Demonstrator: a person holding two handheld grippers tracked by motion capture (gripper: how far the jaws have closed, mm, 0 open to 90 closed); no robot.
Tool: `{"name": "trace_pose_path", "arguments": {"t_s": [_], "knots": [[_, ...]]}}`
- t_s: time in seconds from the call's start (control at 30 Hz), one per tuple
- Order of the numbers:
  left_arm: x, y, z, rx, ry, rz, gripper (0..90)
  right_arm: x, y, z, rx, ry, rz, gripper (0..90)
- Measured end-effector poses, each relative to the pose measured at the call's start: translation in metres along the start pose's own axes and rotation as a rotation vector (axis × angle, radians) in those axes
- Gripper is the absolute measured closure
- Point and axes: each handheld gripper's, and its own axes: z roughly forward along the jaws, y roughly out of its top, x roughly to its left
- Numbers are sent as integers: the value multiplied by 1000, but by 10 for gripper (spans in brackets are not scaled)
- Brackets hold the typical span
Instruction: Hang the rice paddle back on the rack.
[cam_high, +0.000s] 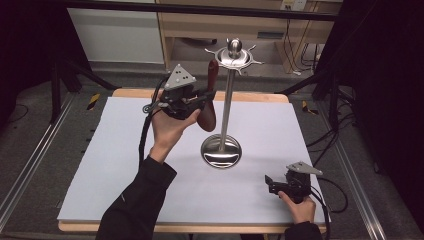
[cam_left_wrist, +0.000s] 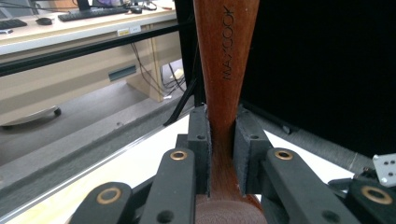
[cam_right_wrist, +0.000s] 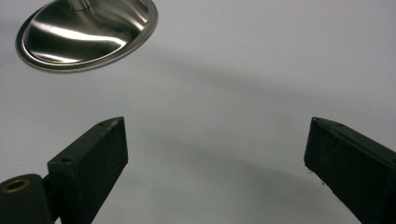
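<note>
A dark red wooden spoon (cam_high: 209, 102) is held upright beside the steel hanging stand (cam_high: 228, 100), its handle top close to the stand's hooked crown (cam_high: 234, 56). My left gripper (cam_high: 204, 96) is shut on the spoon's neck; in the left gripper view both pads clamp the brown handle (cam_left_wrist: 224, 70), which bears stamped lettering. My right gripper (cam_high: 268, 183) rests low on the table at the front right, and its jaws stand wide open over bare white surface (cam_right_wrist: 215, 154). The stand's round base (cam_right_wrist: 86, 32) lies beyond them.
The white table mat (cam_high: 125, 165) has a wooden edge at the back. Behind the table stand desks, cables and black frame bars. A cable trails from each gripper. Black curtain rises at the right.
</note>
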Motion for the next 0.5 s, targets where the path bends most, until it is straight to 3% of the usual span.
{"name": "trace_pose_path", "arguments": {"t_s": [0.5], "knots": [[-2, -5, 8, -39, 12, 12, 769, 0, 0, 1, -1, 2, 8, 66]]}}
